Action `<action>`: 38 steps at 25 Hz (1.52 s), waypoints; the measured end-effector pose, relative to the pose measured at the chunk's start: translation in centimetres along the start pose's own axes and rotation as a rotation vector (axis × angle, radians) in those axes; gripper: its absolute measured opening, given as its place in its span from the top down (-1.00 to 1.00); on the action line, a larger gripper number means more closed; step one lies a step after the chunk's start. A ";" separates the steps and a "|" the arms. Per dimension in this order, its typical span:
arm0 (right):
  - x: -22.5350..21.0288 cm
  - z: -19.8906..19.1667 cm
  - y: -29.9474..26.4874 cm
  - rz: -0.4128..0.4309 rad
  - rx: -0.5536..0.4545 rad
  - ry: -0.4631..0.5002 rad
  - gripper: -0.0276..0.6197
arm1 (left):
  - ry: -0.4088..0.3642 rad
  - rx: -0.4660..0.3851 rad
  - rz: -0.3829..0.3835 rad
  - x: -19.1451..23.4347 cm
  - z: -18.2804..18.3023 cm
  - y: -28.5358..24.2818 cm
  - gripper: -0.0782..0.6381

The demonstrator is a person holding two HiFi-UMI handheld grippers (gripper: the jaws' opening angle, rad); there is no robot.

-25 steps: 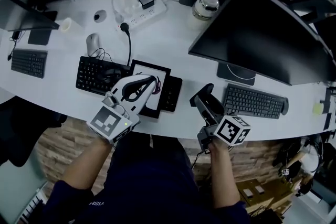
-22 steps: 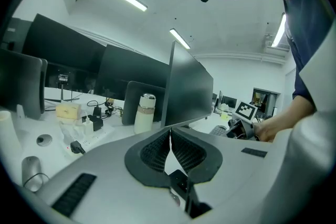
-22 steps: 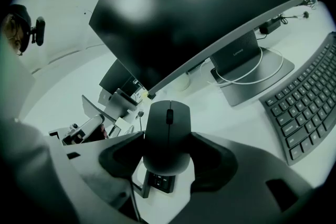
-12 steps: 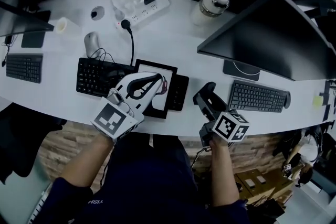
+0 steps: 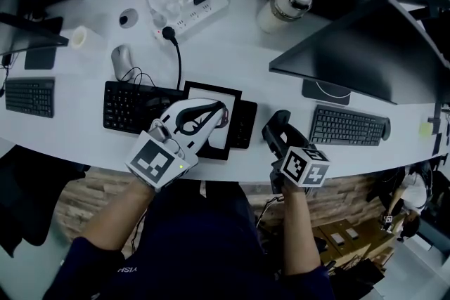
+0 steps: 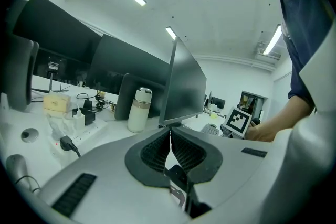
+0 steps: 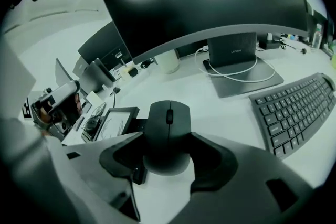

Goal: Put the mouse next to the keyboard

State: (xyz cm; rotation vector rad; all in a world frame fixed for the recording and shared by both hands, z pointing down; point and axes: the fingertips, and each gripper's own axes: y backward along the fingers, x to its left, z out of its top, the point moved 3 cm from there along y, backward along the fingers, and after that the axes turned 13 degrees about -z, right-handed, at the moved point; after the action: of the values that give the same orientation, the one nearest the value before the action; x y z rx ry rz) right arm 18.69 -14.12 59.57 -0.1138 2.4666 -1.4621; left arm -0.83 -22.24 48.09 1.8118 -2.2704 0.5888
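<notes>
Fingers (image 7: 211,164) of our right gripper (image 7: 167,162) are closed on the two sides of the black mouse (image 7: 168,131), which fills the gap between them with its wheel end pointing away from us; we cannot tell whether the mouse rests on the white desk (image 7: 220,113) or hangs just above it. Just outward from that grip, the mouse lies to the left of the dark keyboard (image 7: 294,113), near it but apart, with a strip of bare desk between them; behind both stands the foot of a large monitor (image 7: 236,68), with a white cable looped on it.

Over on our other side, the fingers (image 6: 156,155) of our left gripper (image 6: 170,136) are pressed together at the tips and hold nothing; in the head view this gripper hovers over a black-framed tablet (image 5: 211,91) near the front edge of the desk; the tablet sits between the mouse and a second black keyboard (image 5: 133,105) further left.

Farther out, a grey mouse (image 5: 122,60) lies behind that second keyboard; a white power strip (image 5: 190,10) with a black plug in it sits toward the back of the desk; a pale flask (image 5: 285,7) with a metal cap stands upright beside the monitor.
</notes>
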 end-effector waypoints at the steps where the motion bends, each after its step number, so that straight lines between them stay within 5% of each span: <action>1: 0.0 -0.1 -0.1 -0.011 0.007 0.014 0.07 | 0.000 0.000 -0.004 0.0 -0.1 0.0 0.68; 13: -0.1 -0.8 -1.2 -0.177 0.076 0.204 0.07 | 0.018 -0.020 -0.011 0.4 0.2 0.5 0.68; 38: 0.2 -0.1 -3.5 -0.213 0.084 0.281 0.07 | 0.030 -0.012 -0.014 1.2 0.3 -0.6 0.68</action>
State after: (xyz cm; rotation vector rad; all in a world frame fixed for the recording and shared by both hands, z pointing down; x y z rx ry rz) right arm 18.21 -15.79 62.67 -0.1694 2.6761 -1.7770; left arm -0.53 -23.55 48.34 1.7998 -2.2354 0.5938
